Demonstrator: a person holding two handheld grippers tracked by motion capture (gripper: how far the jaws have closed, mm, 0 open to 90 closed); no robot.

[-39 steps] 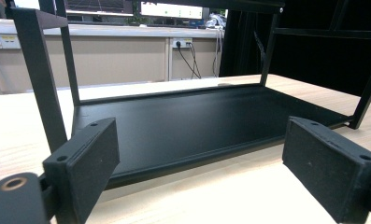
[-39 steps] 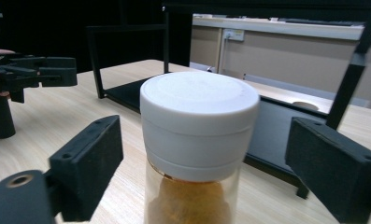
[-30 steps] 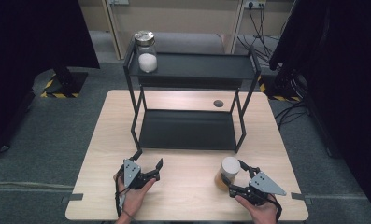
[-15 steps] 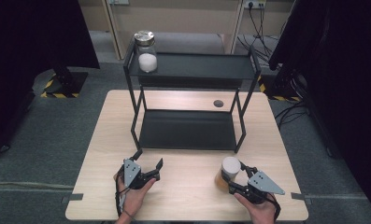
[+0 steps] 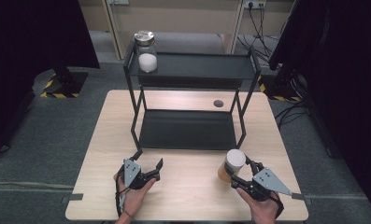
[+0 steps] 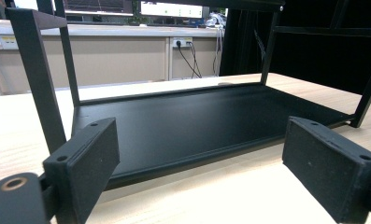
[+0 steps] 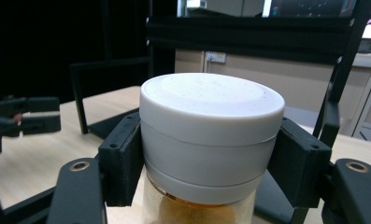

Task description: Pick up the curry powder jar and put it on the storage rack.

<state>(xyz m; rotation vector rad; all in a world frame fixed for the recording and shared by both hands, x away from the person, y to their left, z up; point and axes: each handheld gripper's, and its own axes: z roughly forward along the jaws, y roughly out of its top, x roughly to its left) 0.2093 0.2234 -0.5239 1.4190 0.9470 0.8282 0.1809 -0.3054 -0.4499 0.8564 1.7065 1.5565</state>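
A jar with a white lid and orange-brown contents stands near the front right of the wooden table. My right gripper is shut on it. In the right gripper view both pads press on the jar at its lid, with the right gripper level behind it. My left gripper rests at the front left of the table, open, with nothing between its jaws. The left gripper faces the lower shelf of a black rack.
The black two-level rack stands mid-table. On the left of its top shelf is a glass jar with a metal lid and white contents. A small dark round spot marks the table behind the rack. Dark curtains flank the table.
The right gripper's jaws have closed onto the white-lidded jar, which has shifted a little away from the table's front edge. The left hand has stayed in place.
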